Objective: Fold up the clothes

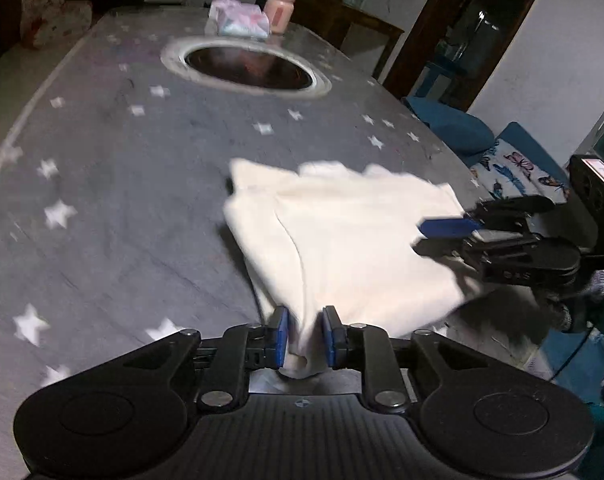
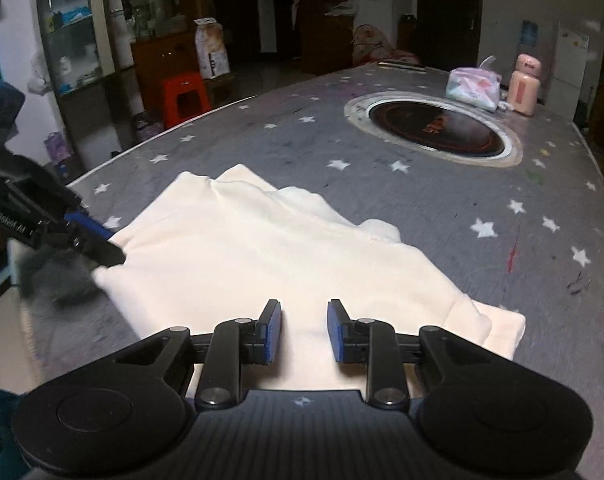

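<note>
A cream-white garment [image 1: 354, 232] lies partly folded on the grey star-patterned table [image 1: 122, 184]; it also shows in the right wrist view [image 2: 254, 252]. My left gripper [image 1: 305, 334] is shut on a bunched corner of the garment and lifts it; it shows at the left in the right wrist view [image 2: 98, 250]. My right gripper [image 2: 304, 330] is open, its jaws apart over the garment's near edge, gripping nothing. It shows at the right in the left wrist view [image 1: 442, 236], its fingers at the garment's side edge.
A round dark inset hotplate [image 2: 436, 130] sits in the table's far half. A tissue pack [image 2: 474, 88] and a pink bottle [image 2: 524, 84] stand behind it. A blue sofa with a butterfly cushion [image 1: 510, 168] is beside the table. A red stool [image 2: 184, 96] and cabinets stand beyond.
</note>
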`<state>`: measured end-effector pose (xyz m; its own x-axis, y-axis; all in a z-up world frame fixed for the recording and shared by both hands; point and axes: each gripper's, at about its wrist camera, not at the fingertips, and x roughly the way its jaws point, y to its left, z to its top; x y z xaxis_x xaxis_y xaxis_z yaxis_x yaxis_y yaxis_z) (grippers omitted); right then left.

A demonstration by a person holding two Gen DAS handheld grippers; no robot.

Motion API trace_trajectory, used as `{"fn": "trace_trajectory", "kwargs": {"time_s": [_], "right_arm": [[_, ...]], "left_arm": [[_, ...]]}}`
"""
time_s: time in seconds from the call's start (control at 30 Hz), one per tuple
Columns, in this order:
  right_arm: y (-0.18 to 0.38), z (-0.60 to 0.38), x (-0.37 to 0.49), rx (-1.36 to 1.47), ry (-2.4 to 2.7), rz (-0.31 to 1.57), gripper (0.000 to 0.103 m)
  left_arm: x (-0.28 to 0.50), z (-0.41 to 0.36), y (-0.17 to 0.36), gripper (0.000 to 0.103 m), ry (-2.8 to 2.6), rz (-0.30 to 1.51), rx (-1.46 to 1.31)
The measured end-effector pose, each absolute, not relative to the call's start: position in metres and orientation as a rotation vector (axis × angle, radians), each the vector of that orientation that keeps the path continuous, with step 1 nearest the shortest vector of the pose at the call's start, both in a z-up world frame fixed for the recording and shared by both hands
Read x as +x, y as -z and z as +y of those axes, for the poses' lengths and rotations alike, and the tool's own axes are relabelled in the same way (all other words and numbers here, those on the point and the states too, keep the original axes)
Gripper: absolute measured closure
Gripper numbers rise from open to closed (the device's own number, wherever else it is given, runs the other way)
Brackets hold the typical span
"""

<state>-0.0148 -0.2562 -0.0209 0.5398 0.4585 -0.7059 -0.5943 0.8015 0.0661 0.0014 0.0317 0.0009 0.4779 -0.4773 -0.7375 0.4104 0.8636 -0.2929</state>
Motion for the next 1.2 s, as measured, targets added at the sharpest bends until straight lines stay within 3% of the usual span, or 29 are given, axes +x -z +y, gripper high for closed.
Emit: {"fn": "trace_trajectory", "kwargs": {"time_s": [0.23,0.4,0.53,1.2], "right_arm": [[0.007,-0.287,-0.001,-0.039,-0.525,0.752,0.078],[0.014,-0.302,0.019,0.015,-0.441,0.762,0.078],[0.025,-0.310,0.029,0.052,-0.392,0.788,0.089],[0.009,-0.285,0.040,-0.013,-0.416,0.753,0.088]], "left_arm": [[0.023,0.015,-0.033,0.083,0.577,0.816,-0.033],[0.058,-0.022,-0.010,0.083,0.638,0.858,0.010],[0.081,-0.036,0.012,0.085,0.615,0.897,0.029],[0.083,-0.042,-0.005,0.085,0.663,0.824,-0.009]]}}
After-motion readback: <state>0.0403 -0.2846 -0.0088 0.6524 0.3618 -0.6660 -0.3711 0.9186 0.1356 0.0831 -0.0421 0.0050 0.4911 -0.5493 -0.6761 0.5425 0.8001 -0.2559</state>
